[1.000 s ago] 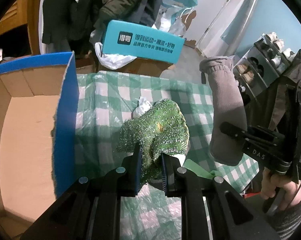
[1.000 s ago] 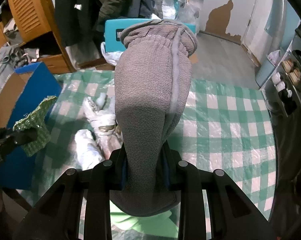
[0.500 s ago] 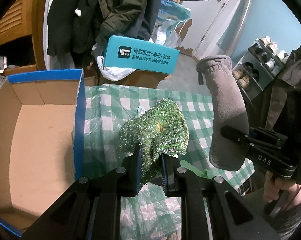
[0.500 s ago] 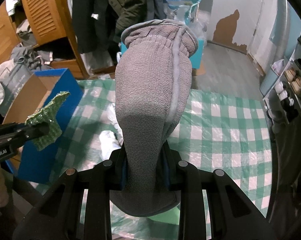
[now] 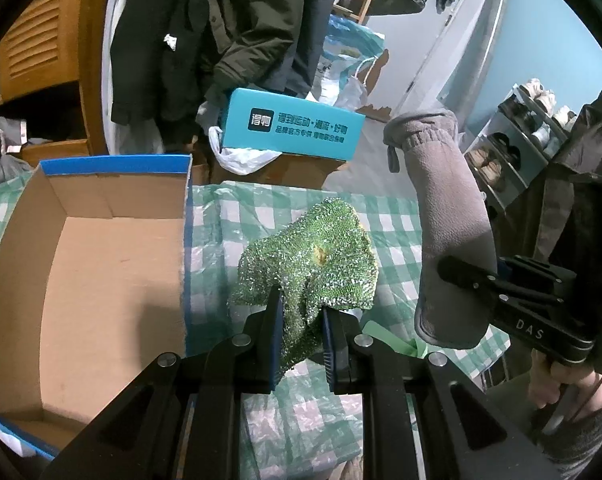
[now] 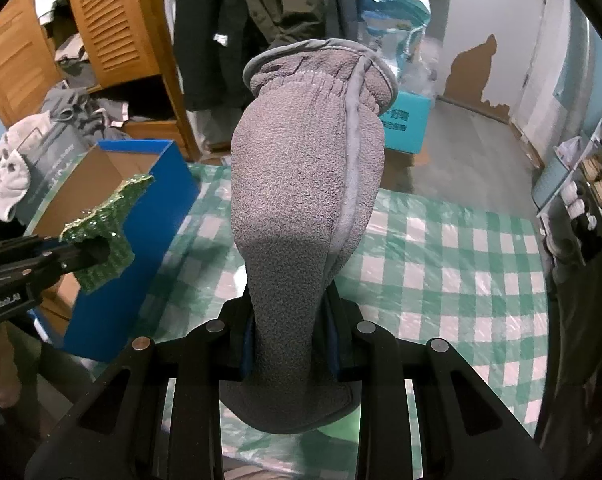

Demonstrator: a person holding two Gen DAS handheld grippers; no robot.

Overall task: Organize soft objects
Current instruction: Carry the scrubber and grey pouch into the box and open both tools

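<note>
My left gripper [image 5: 301, 320] is shut on a glittery green scouring cloth [image 5: 313, 256] and holds it above the checked tablecloth [image 5: 245, 216], just right of an open blue cardboard box [image 5: 187, 240]. The cloth and box also show in the right wrist view, the cloth [image 6: 105, 216] beside the box [image 6: 165, 200]. My right gripper [image 6: 289, 328] is shut on a grey fleece sock [image 6: 301, 184], held upright above the table. In the left wrist view the sock [image 5: 449, 240] stands to the right of the green cloth.
The box interior [image 5: 93, 280] is bare brown cardboard. A teal printed box [image 5: 293, 128] sits beyond the table's far edge. Dark coats [image 5: 221, 32] and a wooden cabinet [image 6: 113, 24] stand behind. Shoe shelves [image 5: 517, 152] are at the right.
Both grippers have risen and pulled back from the table with their items; more of the blue box interior shows. The white crumpled items on the cloth have left view.
</note>
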